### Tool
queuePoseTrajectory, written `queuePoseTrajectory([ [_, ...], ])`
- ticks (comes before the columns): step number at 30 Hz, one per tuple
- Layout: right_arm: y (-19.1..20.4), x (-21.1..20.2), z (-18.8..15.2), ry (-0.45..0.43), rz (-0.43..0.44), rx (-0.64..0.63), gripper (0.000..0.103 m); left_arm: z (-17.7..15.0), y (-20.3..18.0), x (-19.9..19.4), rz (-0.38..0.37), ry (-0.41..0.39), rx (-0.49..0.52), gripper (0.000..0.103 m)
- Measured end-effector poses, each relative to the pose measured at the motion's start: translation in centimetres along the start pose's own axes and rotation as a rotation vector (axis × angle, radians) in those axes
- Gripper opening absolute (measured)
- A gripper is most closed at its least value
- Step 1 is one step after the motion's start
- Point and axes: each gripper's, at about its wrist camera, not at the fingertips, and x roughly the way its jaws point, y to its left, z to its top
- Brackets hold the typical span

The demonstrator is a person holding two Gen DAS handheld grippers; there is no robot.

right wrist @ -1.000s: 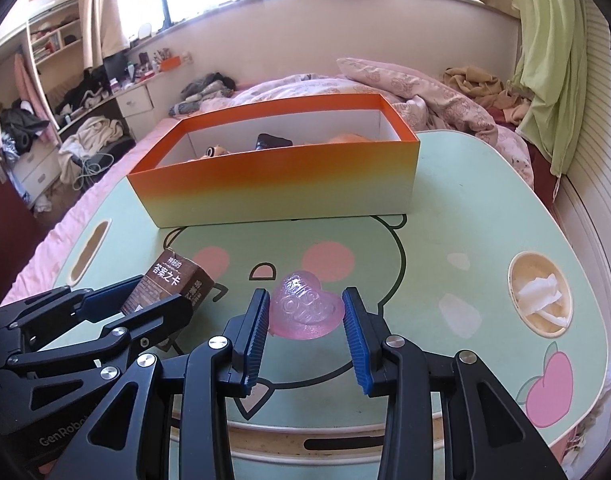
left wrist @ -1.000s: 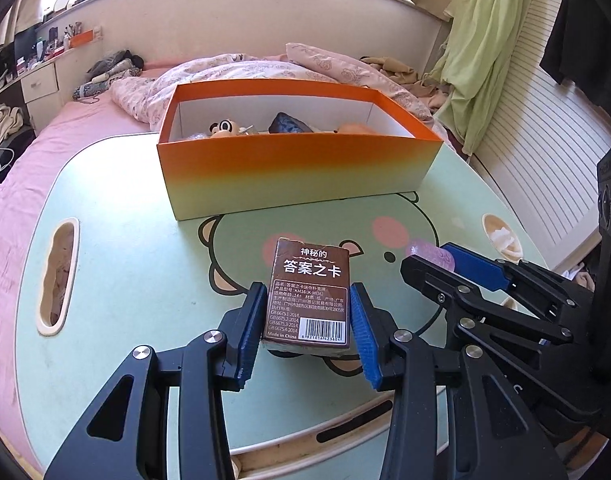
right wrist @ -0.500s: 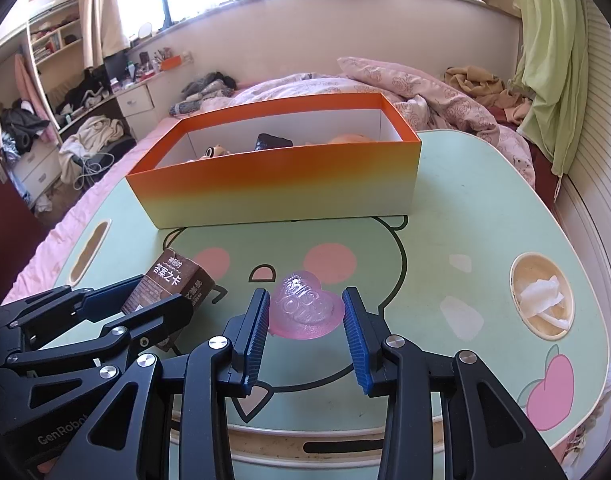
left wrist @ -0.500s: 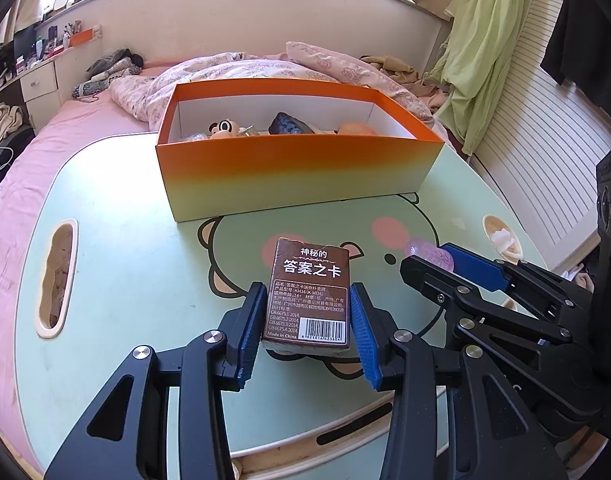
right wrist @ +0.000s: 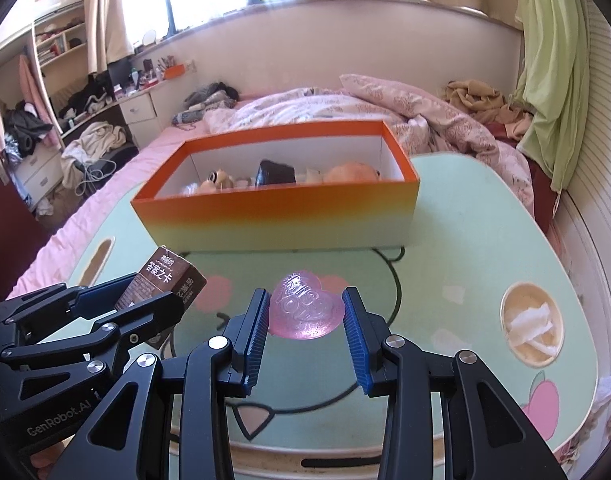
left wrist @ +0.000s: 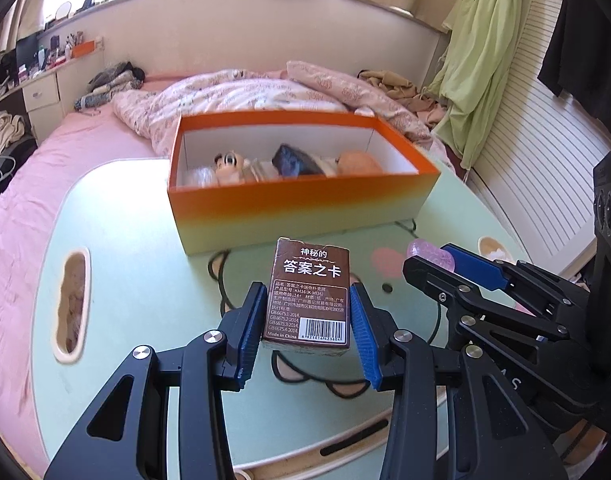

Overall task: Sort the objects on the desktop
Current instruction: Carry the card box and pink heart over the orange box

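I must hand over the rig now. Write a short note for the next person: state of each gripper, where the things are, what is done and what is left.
Left gripper: shut on the brown card box, lifted above the table.
Right gripper: shut on the pink heart, also lifted.
Orange box: open, at the table's far side, already holding several small items.
Done: both items are grasped and raised.
Left: carry each over the orange box and release inside.
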Motion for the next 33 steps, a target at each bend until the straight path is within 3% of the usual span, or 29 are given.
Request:
queuePoseTrajectory([
  [6, 0.0, -0.1, 2.3, -0.045, -0.002, -0.007, 0.036, 2.8, 0.2, -1.0, -0.017, -0.072, 0.004, 0.043],
  [13, 0.0, 0.6, 6.2, -0.104, -0.008, -0.023, 0.036, 7.4, 0.9, -1.1, 0.020, -0.161, 0.020, 0.043],
  [23, -0.6, 3.8, 9.9, -0.114, -0.009, -0.029, 0.036, 10.2, 2.4, 3.0, 0.033, -0.125, 0.008, 0.043],
  [33, -0.9, 5.0, 9.8, -0.089, -0.002, -0.033, 0.036, 9.6, 2.5, 4.2, 0.037, -0.096, 0.004, 0.043],
])
